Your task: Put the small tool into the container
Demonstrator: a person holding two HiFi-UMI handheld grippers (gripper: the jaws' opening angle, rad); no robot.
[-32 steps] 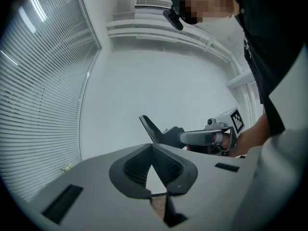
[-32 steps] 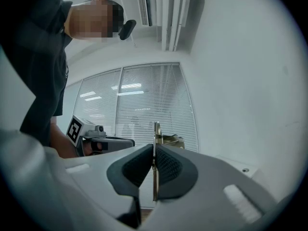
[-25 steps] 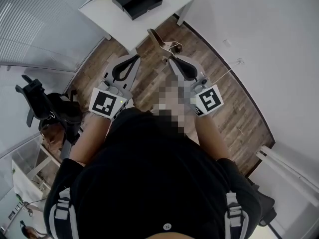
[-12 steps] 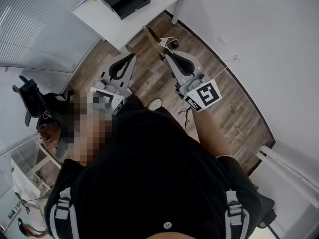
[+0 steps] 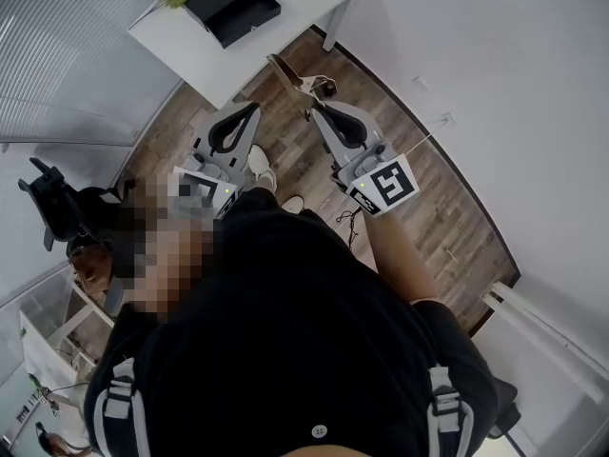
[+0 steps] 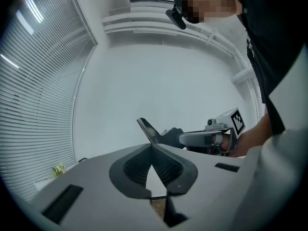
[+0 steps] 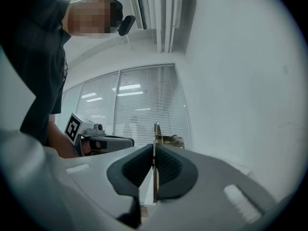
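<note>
1. Jaws of the right hand-held gripper (image 7: pixel 154 150) are clamped on the small tool (image 7: pixel 155 131). Its flat blade shows edge-on, and its type is hard to make out.
2. Left hand-held gripper (image 6: pixel 153 147): jaw tips together, nothing between them.
3. Head view: the small tool (image 5: pixel 288 72) is in the air over the wood floor (image 5: pixel 428 198), apart from the black container (image 5: pixel 255 19) on the white surface (image 5: pixel 190 41). The container's inside is too dark to read.

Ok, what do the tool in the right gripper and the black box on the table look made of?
Tool, clamped in the right gripper: a thin, flat, tan-brown blade with a dull sheen, very slim edge-on. Probably metal, perhaps coated.
Box on the table: matte black with straight walls. Plastic or painted board; I cannot tell which.
</note>
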